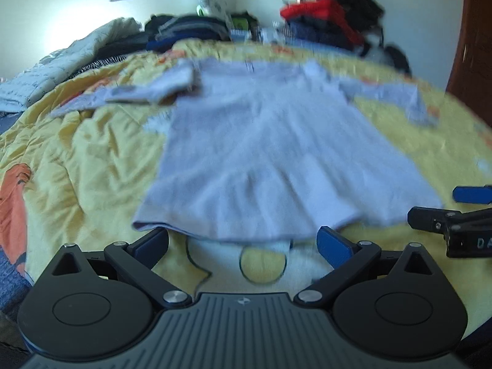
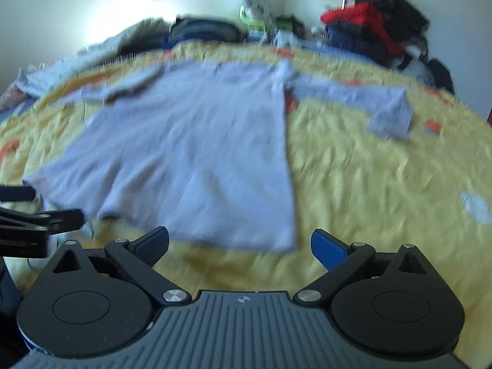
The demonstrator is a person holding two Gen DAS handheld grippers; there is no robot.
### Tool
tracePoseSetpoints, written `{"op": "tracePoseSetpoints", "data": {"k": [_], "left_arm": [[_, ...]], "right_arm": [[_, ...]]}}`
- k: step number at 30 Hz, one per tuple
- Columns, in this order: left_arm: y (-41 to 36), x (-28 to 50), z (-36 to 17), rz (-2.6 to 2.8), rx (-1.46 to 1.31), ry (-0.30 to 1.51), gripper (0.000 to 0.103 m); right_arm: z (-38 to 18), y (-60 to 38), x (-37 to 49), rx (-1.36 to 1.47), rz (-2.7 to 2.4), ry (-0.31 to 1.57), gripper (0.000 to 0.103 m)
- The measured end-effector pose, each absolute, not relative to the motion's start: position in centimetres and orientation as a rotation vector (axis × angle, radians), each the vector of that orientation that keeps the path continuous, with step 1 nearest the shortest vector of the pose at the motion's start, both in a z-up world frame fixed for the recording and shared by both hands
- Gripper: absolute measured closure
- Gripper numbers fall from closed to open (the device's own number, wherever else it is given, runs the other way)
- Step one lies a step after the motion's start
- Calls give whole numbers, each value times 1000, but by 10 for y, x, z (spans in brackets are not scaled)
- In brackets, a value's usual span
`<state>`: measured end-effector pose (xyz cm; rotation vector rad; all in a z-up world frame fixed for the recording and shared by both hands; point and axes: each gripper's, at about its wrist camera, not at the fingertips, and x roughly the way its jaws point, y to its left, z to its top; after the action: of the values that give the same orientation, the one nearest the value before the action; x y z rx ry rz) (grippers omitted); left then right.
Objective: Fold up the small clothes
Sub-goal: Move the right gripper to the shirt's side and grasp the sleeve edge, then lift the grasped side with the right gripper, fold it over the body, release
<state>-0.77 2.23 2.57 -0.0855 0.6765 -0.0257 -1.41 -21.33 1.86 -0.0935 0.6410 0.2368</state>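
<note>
Pale blue shirt (image 1: 264, 141) spread flat on yellow bedspread (image 1: 92, 153), hem nearest, sleeves out at 10 and 2 o'clock. Left gripper (image 1: 243, 240) and right gripper (image 2: 240, 241) both wide open, empty, at hem. Looks light, limp knit; pinch hem corners or sleeve cuffs.

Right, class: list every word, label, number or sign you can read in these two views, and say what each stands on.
"DA": white letters on the right gripper body, cut off at the left wrist view's edge.
Small emblem on the left gripper housing: no readable text.
Light blue long-sleeved shirt: neck label too blurred.
</note>
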Motion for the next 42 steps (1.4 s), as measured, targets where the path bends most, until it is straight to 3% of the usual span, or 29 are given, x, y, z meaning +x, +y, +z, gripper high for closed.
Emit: {"op": "tracePoseSetpoints", "data": {"k": [4, 8, 14, 15, 20, 26, 32, 33, 35, 37, 39, 40, 41, 42], "left_arm": [[44, 1, 66, 0, -103, 530, 0], [75, 33, 87, 58, -231, 417, 0], [105, 94, 70, 96, -452, 434, 0], [107, 102, 64, 95, -465, 438, 0], [111, 134, 35, 94, -478, 439, 0], [114, 148, 5, 102, -513, 507, 0], [121, 146, 0, 90, -562, 475, 0], [120, 146, 1, 92, -558, 475, 0], [119, 146, 0, 94, -559, 472, 0], [120, 147, 0, 94, -565, 467, 0], [121, 146, -1, 91, -573, 461, 0], [122, 146, -2, 89, -579, 458, 0], [122, 146, -2, 87, -585, 454, 0], [123, 146, -2, 85, -591, 451, 0]], "right_arm": [[61, -251, 4, 13, 274, 472, 1], [81, -319, 67, 359, 267, 502, 2], [37, -416, 144, 992, 184, 562, 29], [29, -426, 151, 1042, 169, 565, 29], [10, -451, 177, 1037, 62, 556, 30], [-15, -457, 213, 976, 18, 690, 30], [-20, -461, 218, 1004, 87, 708, 30], [-21, -461, 221, 1015, 97, 708, 33], [-22, -461, 223, 1037, 107, 710, 54], [-25, -461, 224, 1053, 126, 735, 67], [-29, -459, 225, 1055, 134, 750, 68], [-30, -458, 225, 1053, 134, 748, 74], [-31, -457, 225, 1057, 144, 746, 87], [-31, -456, 225, 1071, 161, 735, 90]]}}
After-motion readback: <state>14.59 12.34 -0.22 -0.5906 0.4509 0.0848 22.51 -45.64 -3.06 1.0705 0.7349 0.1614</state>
